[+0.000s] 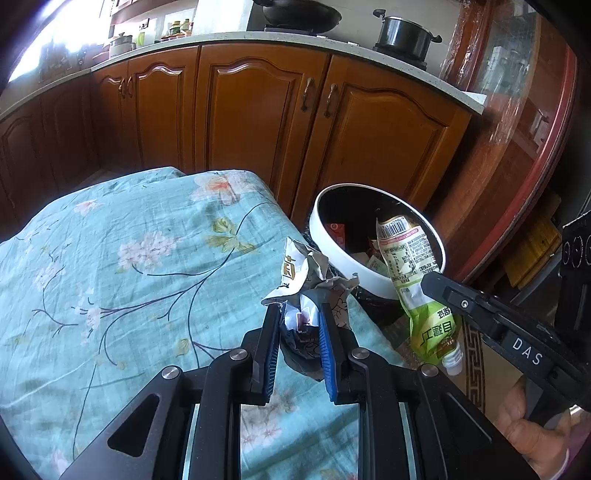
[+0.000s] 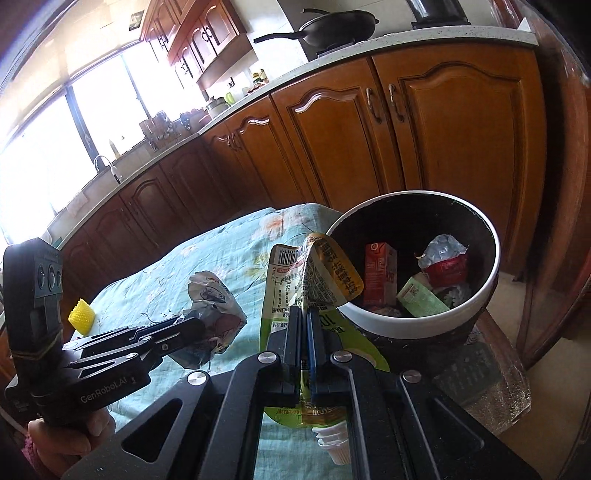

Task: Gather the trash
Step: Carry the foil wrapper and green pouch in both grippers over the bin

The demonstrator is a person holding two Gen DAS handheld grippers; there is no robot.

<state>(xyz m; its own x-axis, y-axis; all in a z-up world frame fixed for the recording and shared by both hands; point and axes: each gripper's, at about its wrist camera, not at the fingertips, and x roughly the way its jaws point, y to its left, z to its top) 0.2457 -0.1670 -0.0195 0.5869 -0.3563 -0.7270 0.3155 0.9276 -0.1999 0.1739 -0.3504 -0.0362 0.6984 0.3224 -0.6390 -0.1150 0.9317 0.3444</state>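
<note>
Both jaws are clamped on trash. Those of the left gripper point(image 1: 298, 314) stand a little apart, pinching a crumpled wrapper point(image 1: 301, 275) between the blue pads; the wad sticks up past the fingertips, grey and white with dark print. Those of the right gripper point(image 2: 303, 317) are pressed fully together on a flat green pouch point(image 2: 286, 291), which stands up from between them with its barcode at the top and its white spout hanging below, under the gripper body.

Each gripper is held by a hand: the left hand point(image 2: 70, 439) shows at the lower left of the right wrist view, the right hand point(image 1: 535, 432) at the lower right of the left wrist view.

Under both grippers lies a bench covered with a light teal flowered cloth point(image 1: 122, 266). Just beyond its far corner stands a round bin point(image 2: 417, 325) with a white rim and dark inside. The pouch's upper end reaches near the bin's rim; the wrapper is beside it, over the bench's edge. Inside the bin lie a red carton point(image 2: 380, 277), a green box point(image 2: 421, 297) and a crushed red and silver packet point(image 2: 443, 262).

A small yellow ribbed thing point(image 2: 82, 316) sits on the cloth, well apart from the bin. Behind run wooden cabinets point(image 1: 258, 122), with a wok point(image 2: 338, 26) on the stove above them.
</note>
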